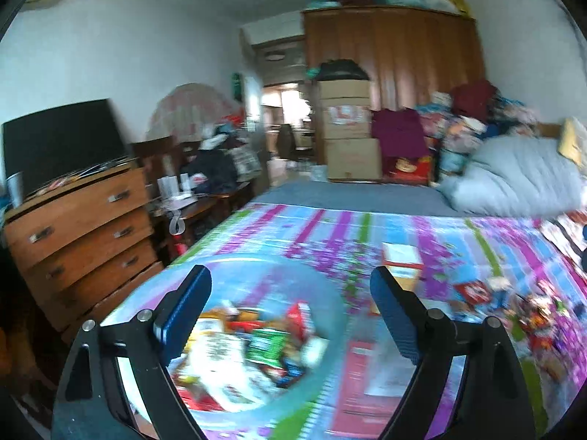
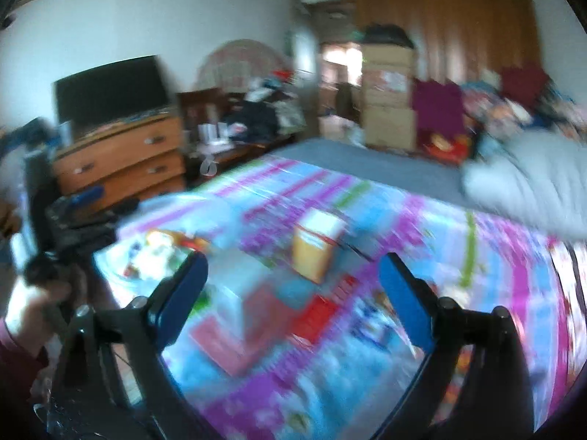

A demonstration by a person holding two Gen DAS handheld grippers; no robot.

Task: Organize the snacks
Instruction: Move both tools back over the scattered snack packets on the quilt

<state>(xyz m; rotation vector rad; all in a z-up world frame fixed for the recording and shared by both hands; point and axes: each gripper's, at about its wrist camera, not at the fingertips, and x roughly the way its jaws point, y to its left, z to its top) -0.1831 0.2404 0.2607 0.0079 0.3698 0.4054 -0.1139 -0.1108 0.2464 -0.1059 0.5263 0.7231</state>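
A round pale-blue bowl full of several snack packets sits on the patterned bed cover, right under my left gripper, which is open and empty above it. Loose snack packets lie to the right on the cover. An orange-and-white box stands beyond. In the right wrist view, my right gripper is open and empty above the cover. The box stands ahead of it, the bowl is at the left, and red packets lie between the fingers. This view is blurred.
A wooden dresser with a black TV stands left of the bed. A grey duvet lies at the far right. Stacked cardboard boxes and a wardrobe stand behind. A hand holding the left gripper shows at the left.
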